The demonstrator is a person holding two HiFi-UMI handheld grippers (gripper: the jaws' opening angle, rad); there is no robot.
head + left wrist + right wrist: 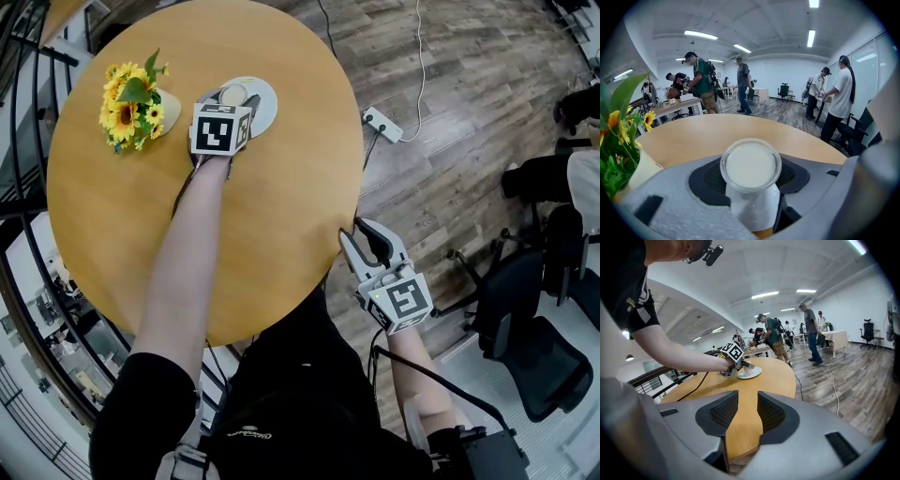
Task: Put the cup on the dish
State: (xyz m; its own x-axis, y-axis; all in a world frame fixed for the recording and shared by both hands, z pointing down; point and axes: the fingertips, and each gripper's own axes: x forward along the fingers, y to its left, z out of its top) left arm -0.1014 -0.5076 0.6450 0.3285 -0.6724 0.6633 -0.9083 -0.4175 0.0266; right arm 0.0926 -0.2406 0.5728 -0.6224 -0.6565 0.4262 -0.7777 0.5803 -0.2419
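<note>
Left gripper (228,105) is reached out over the round wooden table (281,187). Its 2 jaws are closed against the sides of the small white cup with a clear rim and milky contents (751,165).

The cup is at the flat pale round dish (264,105), toward its left part. The right gripper view shows it on or just over the dish; I cannot tell whether its base is down.

Right gripper (361,242) is held off the table's near edge, jaws spread, nothing between them.

Risks, as I judge them:
- The cup is full nearly to the rim, so any tilt or jolt at release would slop the liquid.
- Letting go before the base rests flat would drop or rock the cup.
- It is off-centre, so a jaw dragging on withdrawal could push it off the dish.
- The bunch of yellow sunflowers in a pale vase (131,103) stands near on the left; a wide pull-back could clip it.
</note>
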